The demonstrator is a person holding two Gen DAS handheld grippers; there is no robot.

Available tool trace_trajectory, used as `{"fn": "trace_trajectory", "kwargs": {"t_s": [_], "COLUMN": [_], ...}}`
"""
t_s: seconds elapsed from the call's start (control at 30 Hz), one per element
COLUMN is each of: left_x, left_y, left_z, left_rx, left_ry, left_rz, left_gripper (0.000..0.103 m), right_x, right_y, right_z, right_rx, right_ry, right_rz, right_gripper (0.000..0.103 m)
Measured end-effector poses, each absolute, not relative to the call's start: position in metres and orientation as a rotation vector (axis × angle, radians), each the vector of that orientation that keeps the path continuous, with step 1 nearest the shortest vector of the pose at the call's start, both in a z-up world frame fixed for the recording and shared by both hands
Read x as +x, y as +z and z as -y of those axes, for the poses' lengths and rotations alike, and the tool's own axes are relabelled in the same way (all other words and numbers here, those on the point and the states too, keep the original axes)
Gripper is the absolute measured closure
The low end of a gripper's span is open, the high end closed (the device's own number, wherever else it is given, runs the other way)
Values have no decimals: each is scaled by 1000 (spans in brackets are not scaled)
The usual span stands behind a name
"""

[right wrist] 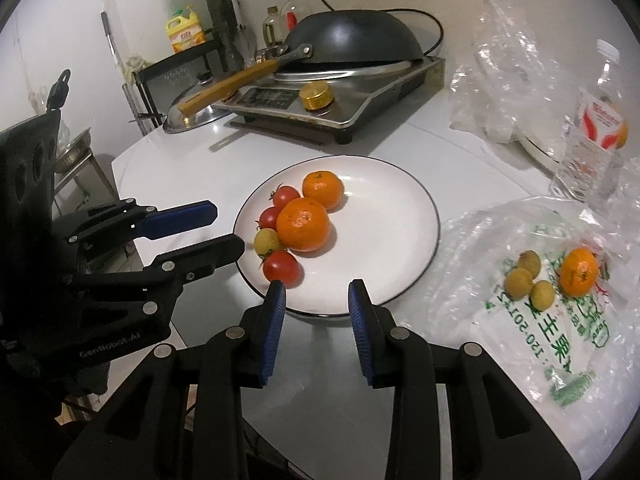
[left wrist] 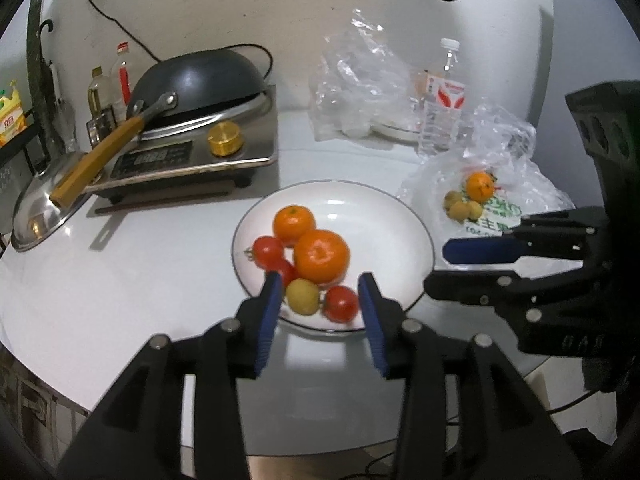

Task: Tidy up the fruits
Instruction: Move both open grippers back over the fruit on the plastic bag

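Left wrist view: left gripper (left wrist: pixel 320 284) jaws wide, empty, over near rim of round white plate (left wrist: pixel 384 216).
Right wrist view: right gripper (right wrist: pixel 317 292) jaws wide, empty, at plate's near edge.
Plate contents: two orange mandarins (left wrist: pixel 322 256), three red tomatoes (left wrist: pixel 341 303), one yellow-green small fruit (left wrist: pixel 302 296), clustered, touching.
Clear plastic bag (right wrist: pixel 560 320), right of plate: one mandarin, three small fruits.
Far: black wok (left wrist: pixel 200 76) on steel cooker.

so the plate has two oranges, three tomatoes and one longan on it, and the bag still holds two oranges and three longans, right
Not quite: the plastic bag holds one orange, not two, beside the three longans; the right wrist view shows this clearly. The rest stands: the plate carries two oranges, three tomatoes and one longan.
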State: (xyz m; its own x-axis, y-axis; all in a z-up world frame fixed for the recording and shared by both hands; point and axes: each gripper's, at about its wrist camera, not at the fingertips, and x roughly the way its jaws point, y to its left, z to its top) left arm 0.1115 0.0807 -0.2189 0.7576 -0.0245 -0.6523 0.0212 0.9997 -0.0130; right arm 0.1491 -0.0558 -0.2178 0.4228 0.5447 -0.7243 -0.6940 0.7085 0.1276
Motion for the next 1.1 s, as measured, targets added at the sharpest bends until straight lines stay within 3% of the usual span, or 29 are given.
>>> {"fn": "trace_trajectory", "kwargs": {"t_s": [0.1,1.1], "left_x": [113,131], "left_y": [-216,-209], "left_z": [-74,5], "left_rx": [0,79], "left_ry": [-27,-116], "left_rz": [-708,-733], "left_gripper": [55,55], "right_x": [149,159], "right_y": [-216,-213], "right_z": [65,151], "right_rx": [-193,-116], "right_ry": [772,688], "right_rz": [-818,-781], "right_gripper": [69,69]}}
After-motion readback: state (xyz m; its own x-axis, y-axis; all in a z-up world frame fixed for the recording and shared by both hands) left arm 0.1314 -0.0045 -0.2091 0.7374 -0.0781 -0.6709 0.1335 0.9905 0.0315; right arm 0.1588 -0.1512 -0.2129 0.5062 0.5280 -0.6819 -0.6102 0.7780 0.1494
